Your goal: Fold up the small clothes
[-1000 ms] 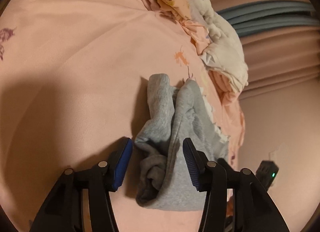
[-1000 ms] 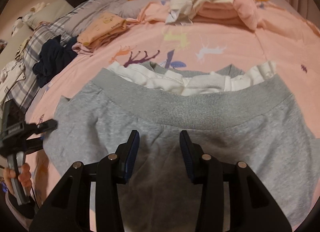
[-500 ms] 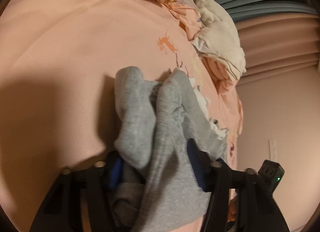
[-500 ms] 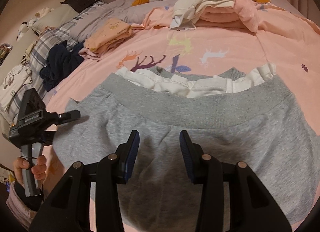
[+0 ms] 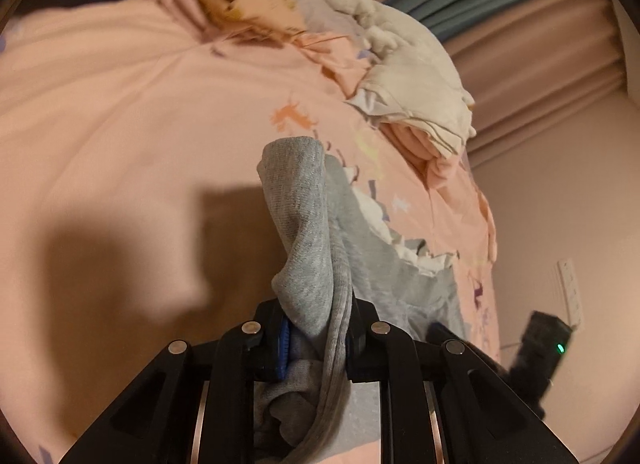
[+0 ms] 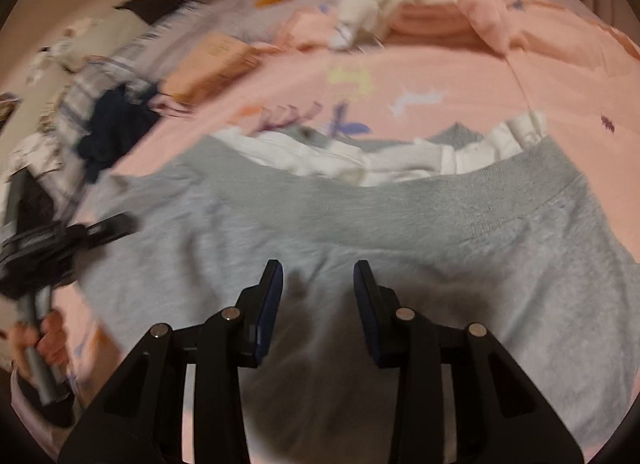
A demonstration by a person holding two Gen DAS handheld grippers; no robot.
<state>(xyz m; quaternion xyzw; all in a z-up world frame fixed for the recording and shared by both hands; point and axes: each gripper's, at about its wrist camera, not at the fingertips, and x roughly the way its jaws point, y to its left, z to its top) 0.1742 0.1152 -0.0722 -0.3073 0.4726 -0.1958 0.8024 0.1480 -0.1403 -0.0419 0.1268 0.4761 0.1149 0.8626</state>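
1. Grey garment (image 6: 400, 248): spread flat across the lower centre of the right wrist view on the pink bedcover (image 5: 120, 112), its ribbed band at mid-frame with white lining (image 6: 400, 160) showing above it. In the left wrist view one end runs up from the bottom centre, bunched and lifted.
2. Left gripper (image 5: 316, 338): jaws closing, clamped on a thick wad of the grey cloth at the bottom centre. Risk: the wad looks uneven, several layers on one side; a loose layer may slide out as the end is carried over, leaving a crooked fold.
3. Right gripper (image 6: 318, 304): jaws closing, still apart, poised over the grey cloth at the lower centre. Whether the pads touch the cloth cannot be told. Risk: if they shut on the top layer only, the under layer would lag and wrinkle.
4. White lining: risk of dragging further out of the band if the cloth is pulled sideways.
5. Stuffed goose (image 5: 360, 4) and folded piles (image 6: 208, 64), upper frame: well apart from the garment; a wide swing could disturb them.
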